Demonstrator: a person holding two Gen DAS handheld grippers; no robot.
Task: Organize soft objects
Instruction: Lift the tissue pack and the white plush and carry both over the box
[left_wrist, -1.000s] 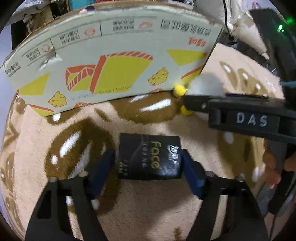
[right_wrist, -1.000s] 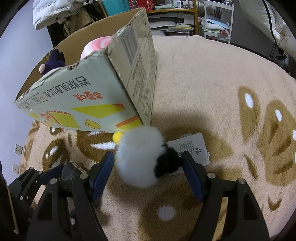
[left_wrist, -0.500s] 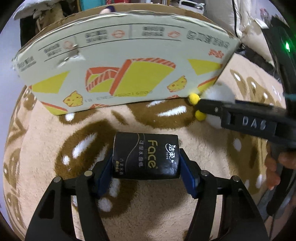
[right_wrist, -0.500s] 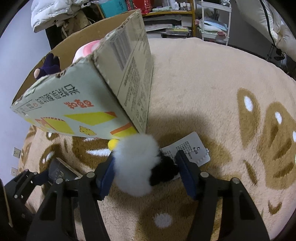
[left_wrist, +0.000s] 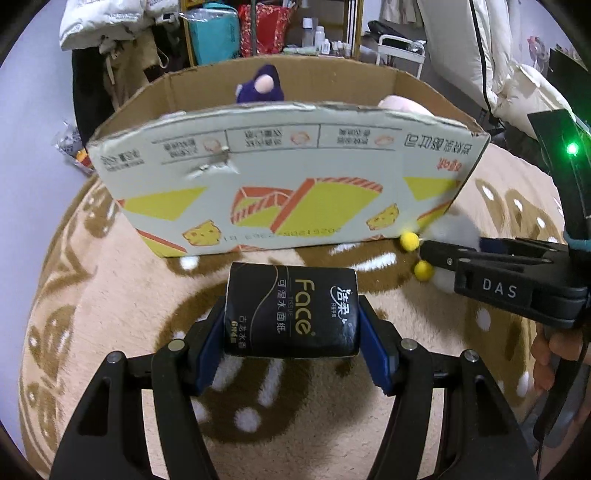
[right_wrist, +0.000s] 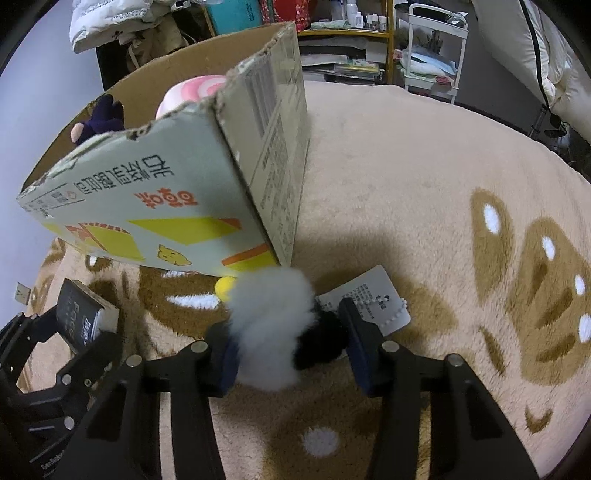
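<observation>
Ahead of my jaws, the box (left_wrist: 280, 184) holds purple (left_wrist: 260, 86) and pink (right_wrist: 192, 92) plushies. Left jaws clamp a black tissue pack (left_wrist: 291, 314); right jaws, just closing, squeeze a fluffy white-and-black toy (right_wrist: 280, 332).

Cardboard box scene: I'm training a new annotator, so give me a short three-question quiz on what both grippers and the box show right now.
1. True or false: the left gripper is clamped on a black tissue pack.
2. What sits between the right gripper's jaws? A) a purple toy B) a white and black plush toy C) a bottle
3. Fill in: a purple plush and a pink plush sit inside the ____.

Key
1. True.
2. B; the jaws have just been closing on it.
3. cardboard box, which stands on the rug.
</observation>
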